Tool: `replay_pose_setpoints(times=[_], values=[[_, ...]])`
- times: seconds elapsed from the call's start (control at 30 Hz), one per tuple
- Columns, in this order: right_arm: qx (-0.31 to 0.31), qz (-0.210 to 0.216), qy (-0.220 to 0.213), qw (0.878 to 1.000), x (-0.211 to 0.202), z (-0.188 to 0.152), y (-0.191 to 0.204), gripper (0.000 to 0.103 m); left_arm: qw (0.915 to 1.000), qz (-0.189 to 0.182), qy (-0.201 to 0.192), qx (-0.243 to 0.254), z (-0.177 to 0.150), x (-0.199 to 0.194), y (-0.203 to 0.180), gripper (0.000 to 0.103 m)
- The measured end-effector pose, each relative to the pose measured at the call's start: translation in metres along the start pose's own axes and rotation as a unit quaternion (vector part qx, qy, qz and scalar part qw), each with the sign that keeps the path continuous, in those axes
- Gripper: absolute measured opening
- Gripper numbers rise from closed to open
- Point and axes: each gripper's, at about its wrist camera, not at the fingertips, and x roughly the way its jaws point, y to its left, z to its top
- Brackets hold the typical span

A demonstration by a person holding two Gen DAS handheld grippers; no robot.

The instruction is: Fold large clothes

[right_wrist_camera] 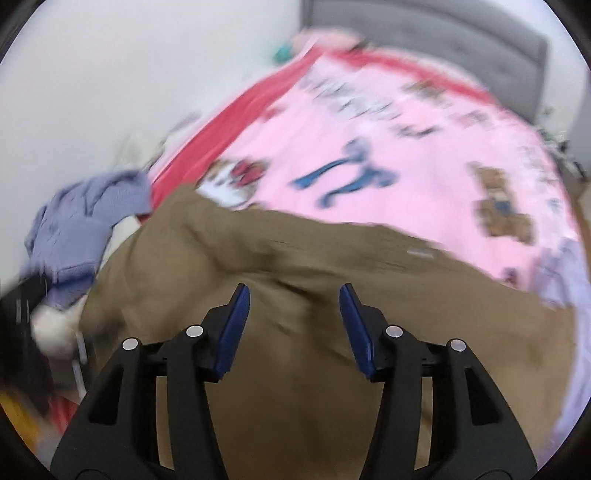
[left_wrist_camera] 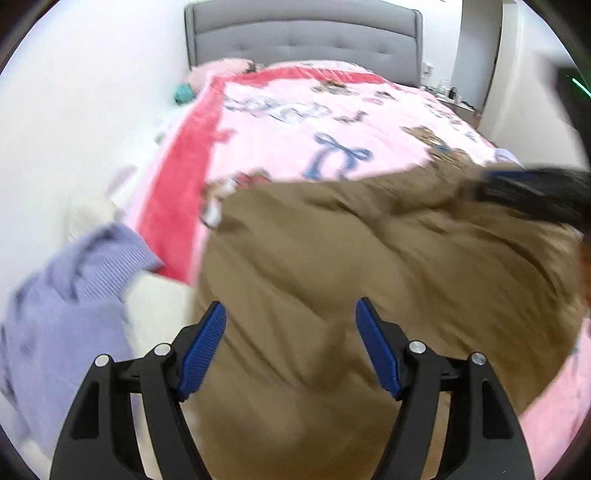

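Note:
A large brown garment (left_wrist_camera: 369, 258) lies crumpled across the near end of the bed, and it fills the lower half of the right wrist view too (right_wrist_camera: 332, 266). My left gripper (left_wrist_camera: 291, 314) hovers above it, jaws wide apart with only cloth seen below them. My right gripper (right_wrist_camera: 294, 295) also stands open over the brown cloth, nothing pinched between its blue pads (right_wrist_camera: 236, 325). At the right edge of the left wrist view, the blurred other gripper (left_wrist_camera: 517, 184) shows over the garment.
A pink blanket (left_wrist_camera: 314, 110) with a red border and bear prints covers the bed, below a grey headboard (left_wrist_camera: 303, 33). A lilac knit garment (left_wrist_camera: 74, 288) and a cream one lie at the bed's left side near the white wall. Clutter sits at the floor's left (right_wrist_camera: 22, 369).

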Motion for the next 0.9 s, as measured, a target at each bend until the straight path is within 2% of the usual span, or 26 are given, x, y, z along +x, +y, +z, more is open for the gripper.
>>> replay_pose_setpoints(times=[0.1, 0.2, 0.3, 0.4, 0.53, 0.6, 0.63, 0.7, 0.73, 0.77, 0.8, 0.9], values=[[-0.001, -0.063, 0.007, 0.998, -0.023, -0.029, -0.046, 0.049, 0.9997, -0.012, 0.008, -0.021, 0.018, 0.018, 0.019, 0.072], [0.017, -0.083, 0.016, 0.996, -0.024, -0.05, -0.084, 0.048, 0.9991, -0.021, 0.029, -0.023, 0.033, 0.048, 0.03, 0.072], [0.041, -0.077, 0.041, 0.995, -0.004, -0.057, -0.1, 0.048, 0.9978, -0.014, 0.059, -0.025, 0.04, 0.075, 0.031, 0.072], [0.03, -0.096, 0.074, 0.992, 0.024, -0.062, -0.098, 0.05, 0.9961, 0.002, 0.088, -0.005, 0.037, 0.097, 0.029, 0.073], [0.061, -0.085, 0.097, 0.99, 0.043, -0.065, -0.101, 0.051, 0.994, -0.001, 0.108, -0.012, 0.038, 0.11, 0.029, 0.077], [0.064, -0.076, 0.103, 0.99, 0.039, -0.063, -0.103, 0.052, 0.9946, 0.006, 0.103, -0.016, 0.04, 0.106, 0.031, 0.077], [0.067, -0.073, 0.1, 0.99, 0.033, -0.063, -0.103, 0.052, 0.9957, 0.015, 0.091, -0.012, 0.041, 0.099, 0.031, 0.076], [0.083, -0.062, 0.046, 0.994, 0.0, -0.069, -0.112, 0.056, 0.9979, 0.01, 0.064, -0.007, 0.04, 0.078, 0.028, 0.076], [0.089, -0.064, 0.022, 0.994, -0.014, -0.074, -0.116, 0.066, 0.9991, -0.001, 0.042, -0.004, 0.035, 0.06, 0.025, 0.076], [0.101, -0.078, -0.014, 0.992, -0.036, -0.086, -0.125, 0.07, 0.9996, -0.004, 0.028, -0.001, 0.03, 0.049, 0.022, 0.076], [0.113, -0.096, -0.034, 0.988, -0.05, -0.098, -0.134, 0.069, 0.9997, -0.012, 0.02, 0.005, 0.025, 0.038, 0.017, 0.076], [0.126, -0.152, -0.046, 0.979, -0.071, -0.137, -0.161, 0.066, 0.9987, -0.044, 0.015, 0.019, 0.003, 0.019, 0.001, 0.076]])
